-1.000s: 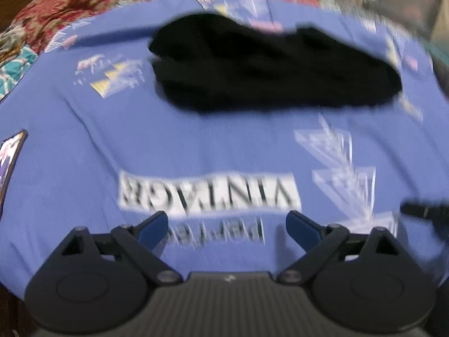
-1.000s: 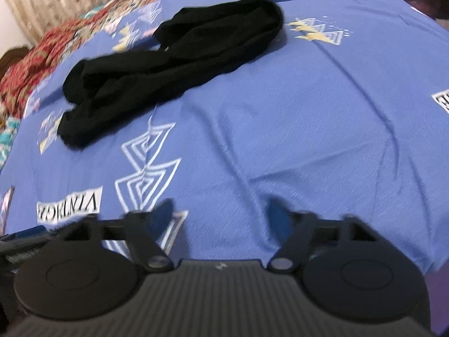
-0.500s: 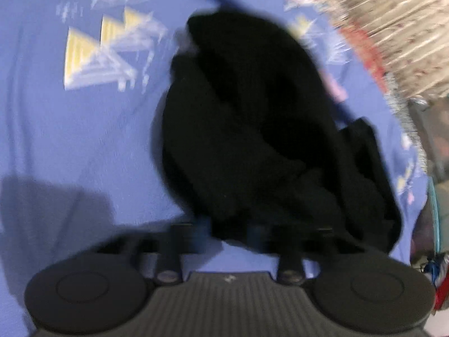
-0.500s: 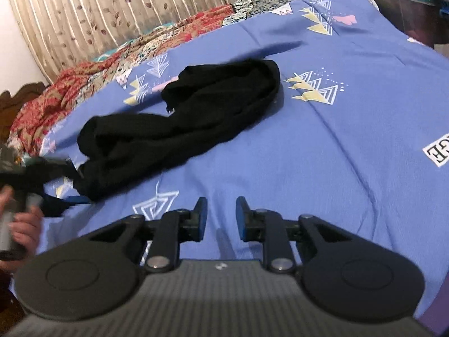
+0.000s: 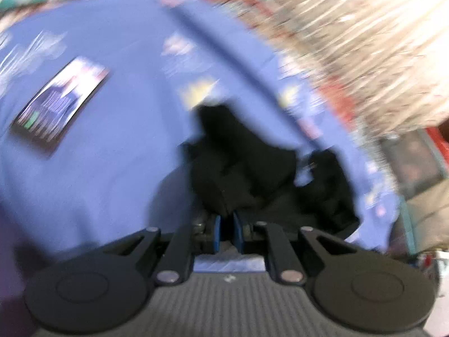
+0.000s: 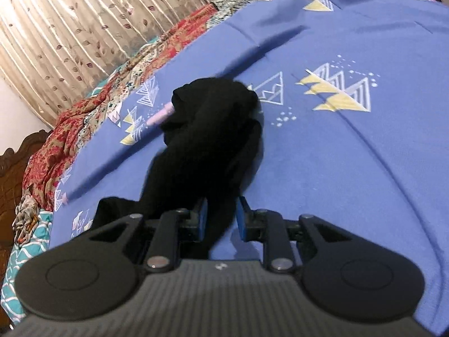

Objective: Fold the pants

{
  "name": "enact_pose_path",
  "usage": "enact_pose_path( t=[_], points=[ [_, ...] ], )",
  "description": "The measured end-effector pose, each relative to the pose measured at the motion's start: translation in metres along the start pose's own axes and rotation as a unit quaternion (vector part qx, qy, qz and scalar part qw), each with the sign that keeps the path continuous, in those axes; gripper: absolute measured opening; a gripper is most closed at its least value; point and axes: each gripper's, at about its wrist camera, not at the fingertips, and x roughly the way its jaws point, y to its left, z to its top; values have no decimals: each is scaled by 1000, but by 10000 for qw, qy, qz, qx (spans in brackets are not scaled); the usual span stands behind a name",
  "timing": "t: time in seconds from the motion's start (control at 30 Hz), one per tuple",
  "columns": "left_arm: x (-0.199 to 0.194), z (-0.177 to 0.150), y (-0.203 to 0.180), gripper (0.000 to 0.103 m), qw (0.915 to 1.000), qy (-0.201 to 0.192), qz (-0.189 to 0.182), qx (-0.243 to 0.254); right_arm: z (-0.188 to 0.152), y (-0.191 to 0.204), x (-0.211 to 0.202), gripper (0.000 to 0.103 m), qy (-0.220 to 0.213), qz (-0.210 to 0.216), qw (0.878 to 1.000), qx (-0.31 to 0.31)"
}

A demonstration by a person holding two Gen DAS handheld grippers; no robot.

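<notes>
Pants (image 6: 207, 146), black and bunched into a long rumpled heap, lie on a bed and run from the middle of the right wrist view down to that camera's own tongs. The bed is covered by a blue bedsheet (image 6: 350, 168) printed with white and yellow triangle patterns, and the same sheet fills most of the blurred left wrist view, where a dark printed rectangle (image 5: 60, 104) shows on it at the left. Beyond the far edge of the sheet lies a red patterned blanket (image 6: 81, 120), and behind that hangs a beige curtain (image 6: 84, 19) with small leaf shapes; a dark carved wooden headboard (image 6: 14, 174) shows at the left edge. In the left wrist view the pants (image 5: 252, 174) sit just ahead of the tongs, partly draped by a raised fold of the blue sheet. The right tongs (image 6: 221, 221) are closed on a strand of the black cloth, which passes between the two blue pads and is pinched there. The left tongs (image 5: 224, 231) have just been closing and now stand nearly together, with an edge of the black cloth gripped at their tips. The left wrist view is smeared, so finer detail there cannot be told.
</notes>
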Motion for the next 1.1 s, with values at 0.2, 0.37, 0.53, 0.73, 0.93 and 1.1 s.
enact_pose_path(
  t=[0.2,0.37,0.53,0.73,0.93,1.1],
  points=[
    [45,-27,1,11,9967,615,527,106,17,16,17,31,-65,-193,9989,-419],
    [44,-30,-10,11,9972,497,499,247,63,49,60,55,-108,-307,9917,-1247],
    [17,-40,-1,11,9981,380,433,218,77,76,142,18,746,-1341,9572,-2455],
    [14,-42,-12,11,9974,364,260,562,136,27,52,10,-513,-761,9924,-818],
    [17,-47,-19,11,9936,536,205,974,87,-21,-113,10,-1547,-823,9805,-893],
    [4,-44,-16,14,9867,759,253,1414,3,-97,-158,15,-873,-2582,9580,-892]
  ],
)
